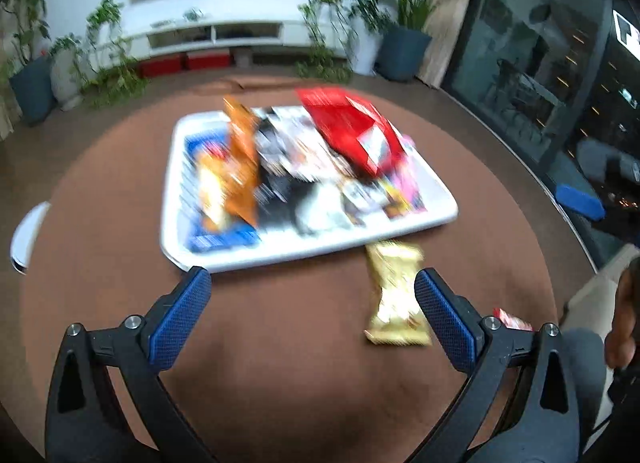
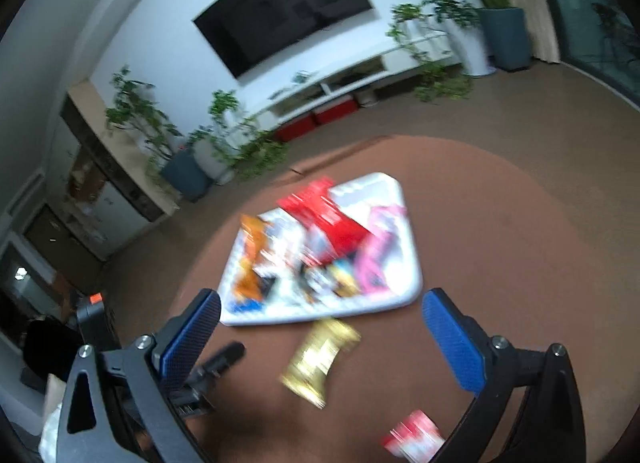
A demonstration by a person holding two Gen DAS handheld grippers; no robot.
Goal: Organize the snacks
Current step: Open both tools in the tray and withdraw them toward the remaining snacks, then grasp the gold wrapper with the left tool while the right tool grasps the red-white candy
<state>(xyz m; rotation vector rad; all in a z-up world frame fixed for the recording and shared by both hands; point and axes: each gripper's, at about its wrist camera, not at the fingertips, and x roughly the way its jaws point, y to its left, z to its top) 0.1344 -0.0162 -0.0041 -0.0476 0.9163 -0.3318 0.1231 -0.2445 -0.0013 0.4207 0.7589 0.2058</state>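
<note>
A white tray [image 1: 416, 223] [image 2: 408, 295] on the round brown table [image 1: 280, 343] [image 2: 480, 231] holds several snack packs, among them a red bag [image 1: 352, 131] [image 2: 332, 223], an orange bag [image 1: 240, 159] [image 2: 252, 259] and a pink pack [image 2: 380, 255]. A gold wrapper [image 1: 394, 295] [image 2: 320, 359] lies on the table just in front of the tray. A small red-and-white pack [image 1: 512, 319] [image 2: 416, 435] lies nearer. My left gripper [image 1: 312, 287] is open over bare table, the gold wrapper beside its right finger. My right gripper [image 2: 320, 315] is open above the gold wrapper. Both views are blurred.
The left gripper [image 2: 200, 375] shows at the lower left of the right wrist view. A white object [image 1: 28, 235] sits at the table's left edge. Potted plants [image 1: 104, 59], a white TV bench [image 1: 216, 35] and a glass wall [image 1: 540, 63] stand beyond the table.
</note>
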